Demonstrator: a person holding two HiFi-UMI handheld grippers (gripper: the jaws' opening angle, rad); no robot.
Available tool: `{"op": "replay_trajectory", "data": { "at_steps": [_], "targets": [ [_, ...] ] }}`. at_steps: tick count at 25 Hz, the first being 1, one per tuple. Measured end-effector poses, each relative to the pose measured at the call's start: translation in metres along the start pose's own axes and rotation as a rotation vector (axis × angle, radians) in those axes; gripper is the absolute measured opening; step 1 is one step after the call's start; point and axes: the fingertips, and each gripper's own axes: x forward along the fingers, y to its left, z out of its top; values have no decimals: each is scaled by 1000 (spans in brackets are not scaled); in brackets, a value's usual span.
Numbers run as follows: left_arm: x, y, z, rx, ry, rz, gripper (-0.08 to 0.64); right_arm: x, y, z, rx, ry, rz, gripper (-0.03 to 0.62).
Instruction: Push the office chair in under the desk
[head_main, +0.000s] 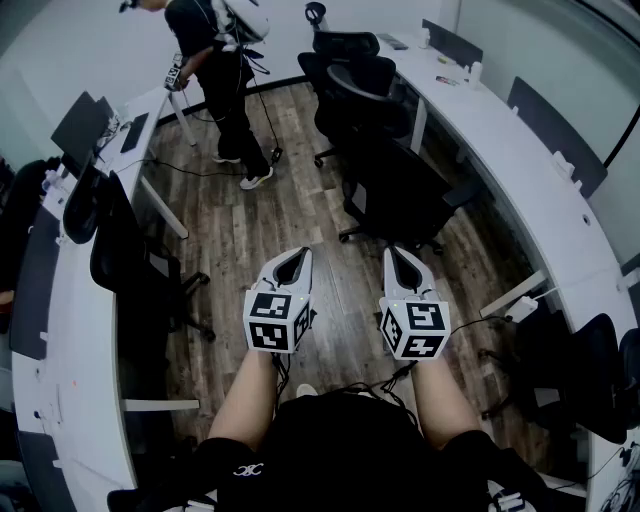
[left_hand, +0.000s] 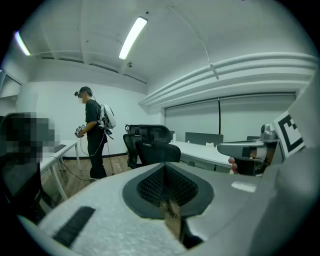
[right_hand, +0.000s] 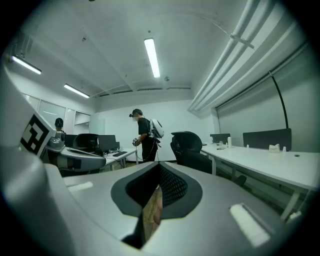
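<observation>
Firstly, office chair (head_main: 398, 188): black, standing on the wood floor (head_main: 262, 222) ahead of both grippers and slightly to the right, just beside the long white desk (head_main: 522, 196); its seat is out in the aisle, not under the desktop.
Other chairs: 2 more black chairs (head_main: 352, 62) stand farther along the same desk.
Left gripper (head_main: 292, 258): held low in front of the person's body, pointing forward at the floor, well apart from the office chair; in the left gripper view (left_hand: 167, 191) its jaws are pressed together with only a thin slit between the dark ribbed pads and nothing held.
Right gripper (head_main: 401, 256): level with the left one and just beside it, nearer the office chair but not touching it; in the right gripper view (right_hand: 155, 194) its jaws are likewise closed on nothing.
Marker cubes: 1 on each gripper, at the left (head_main: 276, 320) and at the right (head_main: 414, 330), facing the head camera.
Left-side desk (head_main: 72, 330): white and curved, with a dark monitor (head_main: 80, 124) on it and another black chair (head_main: 126, 250) next to it.
Standing person (head_main: 222, 72): far end of the room, in dark clothes with a white backpack, well apart from the grippers.
</observation>
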Motion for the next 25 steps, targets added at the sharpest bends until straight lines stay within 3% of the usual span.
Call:
{"op": "replay_trajectory", "data": {
  "at_steps": [7,25],
  "targets": [
    [-15,44,-3,-18,-3,-18,9,20,37,9,46,-29,-33,8],
    [-46,172,-33,-57,9,-41,9,88,139,-8,8,-19,-72,9]
  ]
}}
